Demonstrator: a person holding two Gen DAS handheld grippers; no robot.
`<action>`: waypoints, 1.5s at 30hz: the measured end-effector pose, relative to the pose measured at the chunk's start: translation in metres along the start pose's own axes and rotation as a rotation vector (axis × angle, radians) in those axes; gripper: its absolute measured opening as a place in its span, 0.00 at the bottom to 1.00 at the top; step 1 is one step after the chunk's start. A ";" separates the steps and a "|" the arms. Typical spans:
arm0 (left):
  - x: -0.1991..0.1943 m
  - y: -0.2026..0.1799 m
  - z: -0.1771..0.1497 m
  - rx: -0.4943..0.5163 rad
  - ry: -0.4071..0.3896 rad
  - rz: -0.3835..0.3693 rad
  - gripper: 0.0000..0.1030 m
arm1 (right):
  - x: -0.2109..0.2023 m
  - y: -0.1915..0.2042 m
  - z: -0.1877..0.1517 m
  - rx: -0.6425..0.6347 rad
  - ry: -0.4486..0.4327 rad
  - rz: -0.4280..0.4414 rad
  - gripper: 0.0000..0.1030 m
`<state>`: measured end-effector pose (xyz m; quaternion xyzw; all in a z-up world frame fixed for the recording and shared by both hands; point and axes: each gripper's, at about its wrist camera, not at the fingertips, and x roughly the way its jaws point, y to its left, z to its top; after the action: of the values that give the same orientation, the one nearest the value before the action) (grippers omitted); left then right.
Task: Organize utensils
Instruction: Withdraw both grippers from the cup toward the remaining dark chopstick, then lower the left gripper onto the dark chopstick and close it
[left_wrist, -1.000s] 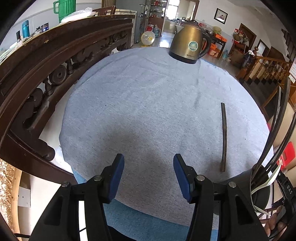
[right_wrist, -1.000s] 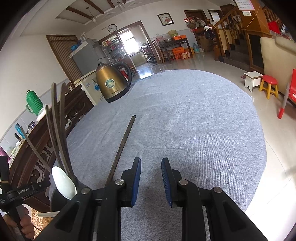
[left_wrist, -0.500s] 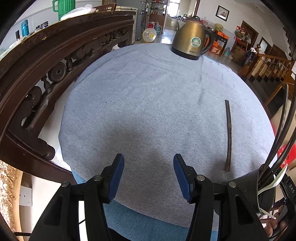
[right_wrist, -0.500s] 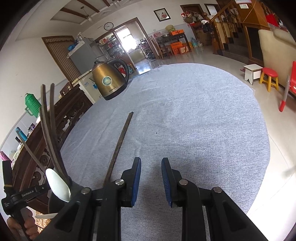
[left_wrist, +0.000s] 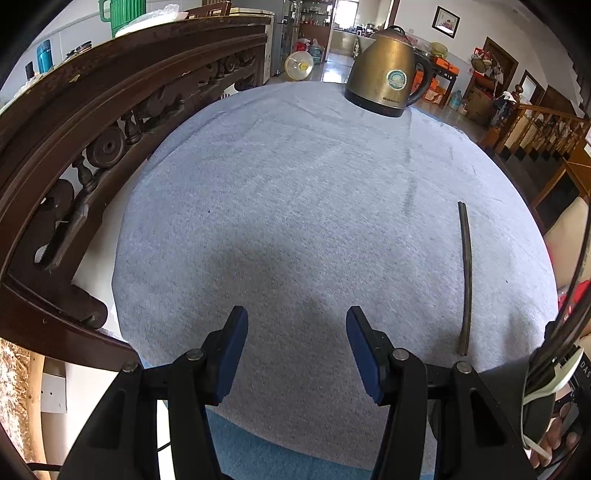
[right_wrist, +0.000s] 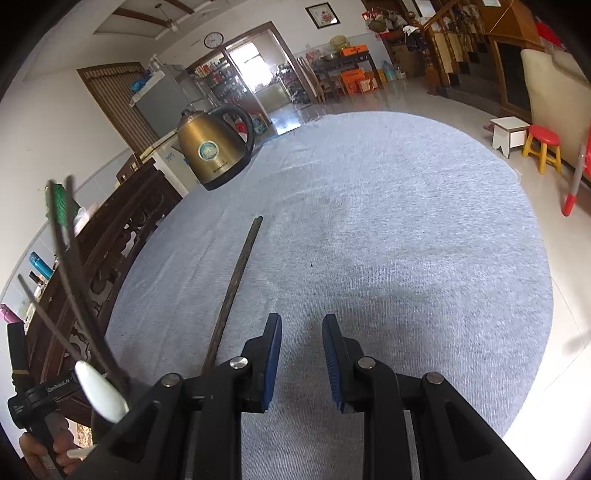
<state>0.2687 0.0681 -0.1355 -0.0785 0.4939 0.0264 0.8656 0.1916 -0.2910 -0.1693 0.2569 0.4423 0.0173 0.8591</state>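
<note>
A single dark chopstick (left_wrist: 466, 277) lies on the grey cloth of the round table (left_wrist: 295, 206), to the right of my left gripper (left_wrist: 297, 350), which is open and empty. In the right wrist view the chopstick (right_wrist: 232, 291) lies just left of my right gripper (right_wrist: 301, 354), which is open a narrow gap and empty. A dark holder (left_wrist: 543, 402) with several chopsticks and a white spoon (right_wrist: 99, 395) stands at the table's near edge between the grippers.
A brass electric kettle (left_wrist: 388, 74) stands at the far side of the table. A carved dark wooden rail (left_wrist: 92, 122) runs along the left. Stools (right_wrist: 543, 144) and stairs are on the floor beyond the right edge.
Both grippers have shifted a little over the table; the chopstick sits slightly further right in the left wrist view. The jaws have not changed.
</note>
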 end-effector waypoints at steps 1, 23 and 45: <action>0.001 0.000 0.003 0.005 0.000 0.000 0.54 | 0.004 -0.001 0.004 -0.001 0.011 0.003 0.33; 0.035 -0.009 0.033 0.042 0.034 0.001 0.55 | 0.160 0.073 0.066 -0.239 0.218 0.121 0.45; 0.104 -0.118 0.095 0.323 0.077 -0.296 0.55 | 0.145 0.003 0.079 -0.077 0.148 0.166 0.23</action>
<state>0.4171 -0.0365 -0.1643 -0.0113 0.5076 -0.1833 0.8418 0.3408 -0.2845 -0.2388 0.2577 0.4806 0.1240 0.8290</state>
